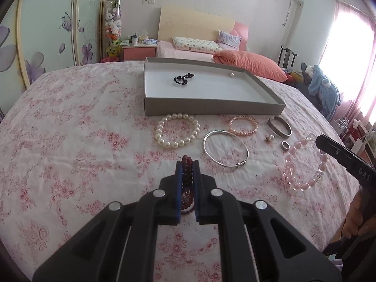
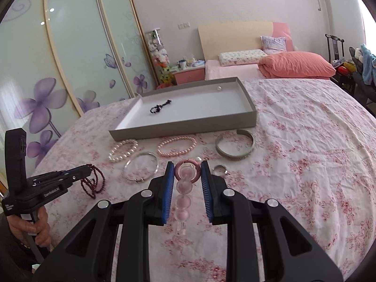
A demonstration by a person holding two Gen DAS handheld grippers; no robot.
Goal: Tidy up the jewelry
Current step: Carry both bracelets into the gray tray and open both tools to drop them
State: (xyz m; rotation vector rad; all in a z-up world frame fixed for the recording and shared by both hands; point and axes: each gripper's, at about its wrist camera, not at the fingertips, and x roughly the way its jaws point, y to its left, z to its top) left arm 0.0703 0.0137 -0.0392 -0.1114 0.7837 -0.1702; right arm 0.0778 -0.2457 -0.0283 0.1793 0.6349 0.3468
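My left gripper (image 1: 188, 164) is shut on a dark red bead bracelet (image 1: 187, 178), which hangs in loops from it in the right wrist view (image 2: 94, 183). My right gripper (image 2: 187, 166) is open around a pale pink bead bracelet (image 2: 183, 188) that lies on the bedspread between its fingers; it also shows in the left wrist view (image 1: 303, 164). A grey tray (image 1: 211, 107) holds a black bead piece (image 1: 183, 79) and a single pearl (image 1: 231, 74).
On the floral bedspread in front of the tray lie a white pearl bracelet (image 1: 177, 130), a pink pearl bracelet (image 1: 243, 125), a thin silver bangle (image 1: 225, 149), a wide silver cuff (image 1: 279, 128), a small ring (image 1: 285, 145) and a pearl earring (image 1: 270, 138).
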